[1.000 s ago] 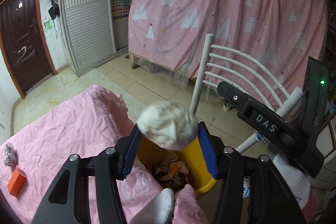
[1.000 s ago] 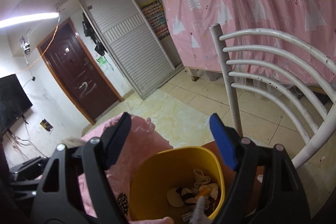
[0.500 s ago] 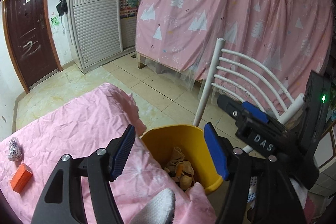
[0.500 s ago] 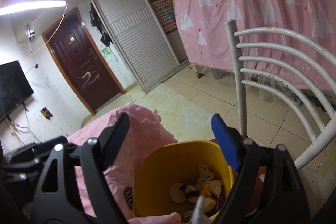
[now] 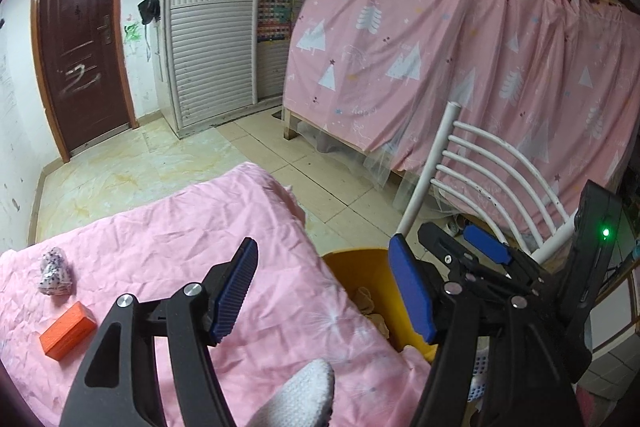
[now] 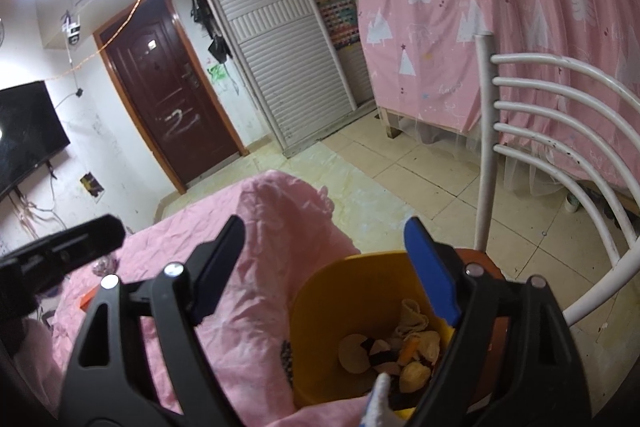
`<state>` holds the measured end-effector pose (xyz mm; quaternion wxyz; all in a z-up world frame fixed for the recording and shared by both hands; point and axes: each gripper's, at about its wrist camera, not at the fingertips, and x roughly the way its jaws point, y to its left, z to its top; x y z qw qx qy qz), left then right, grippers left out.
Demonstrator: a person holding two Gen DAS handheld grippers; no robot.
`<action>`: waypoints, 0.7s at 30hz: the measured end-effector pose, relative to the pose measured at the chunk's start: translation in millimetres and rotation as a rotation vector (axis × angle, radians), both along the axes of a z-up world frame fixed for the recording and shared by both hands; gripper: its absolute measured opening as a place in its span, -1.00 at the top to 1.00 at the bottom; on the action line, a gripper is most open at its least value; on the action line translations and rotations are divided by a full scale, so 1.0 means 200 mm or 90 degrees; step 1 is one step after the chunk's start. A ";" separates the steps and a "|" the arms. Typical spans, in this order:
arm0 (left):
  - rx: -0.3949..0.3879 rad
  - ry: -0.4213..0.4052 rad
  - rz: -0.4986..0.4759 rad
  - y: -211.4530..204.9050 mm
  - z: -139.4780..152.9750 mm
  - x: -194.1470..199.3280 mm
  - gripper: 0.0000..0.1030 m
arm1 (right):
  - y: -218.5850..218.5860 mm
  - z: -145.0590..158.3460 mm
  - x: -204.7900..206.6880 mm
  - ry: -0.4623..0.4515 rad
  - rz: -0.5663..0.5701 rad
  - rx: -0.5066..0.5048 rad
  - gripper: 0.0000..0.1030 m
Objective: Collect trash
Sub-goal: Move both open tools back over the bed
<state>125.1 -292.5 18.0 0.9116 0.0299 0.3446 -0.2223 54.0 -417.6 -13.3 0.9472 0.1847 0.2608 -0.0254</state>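
a: where's the trash?

b: in the yellow bin (image 6: 320, 339), just off the edge of the table with the pink cloth (image 5: 168, 247). scraps lie at its bottom: pale crumpled pieces, something orange, dark bits. two things lie on the cloth well to the left in the left wrist view: an orange block (image 5: 67, 330) and a small crumpled speckled wad (image 5: 55, 271).

a: the grippers?

b: the left gripper (image 5: 324, 295) stands with its jaws apart and nothing between the blue pads; they have just been opening. it hangs over the cloth's edge and the bin's rim. the right gripper (image 6: 328, 271) is spread wide too, jaws just been opening, also holding nothing, with the bin right below it.

a: any writing?

b: a pale scrawl like a "2" on the dark brown door (image 5: 80, 39). a chart of small coloured squares (image 5: 275, 5) hangs beside the shuttered wardrobe, too small to read. a green light (image 5: 605, 232) glows on the black body at right.

a: what else?

b: a white chair back (image 6: 560, 131) behind the bin, and a pink curtain with white trees (image 5: 460, 59).
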 end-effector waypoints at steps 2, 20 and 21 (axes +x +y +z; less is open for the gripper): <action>-0.006 -0.001 0.008 0.05 0.01 0.01 -0.14 | 0.04 0.01 0.01 0.001 0.008 -0.007 -0.53; -0.058 0.017 0.110 0.59 -0.04 0.13 -0.14 | 0.54 0.07 0.16 0.023 0.107 -0.074 -0.57; -0.059 0.018 0.118 0.62 -0.04 0.14 -0.14 | 0.57 0.07 0.17 0.024 0.113 -0.078 -0.57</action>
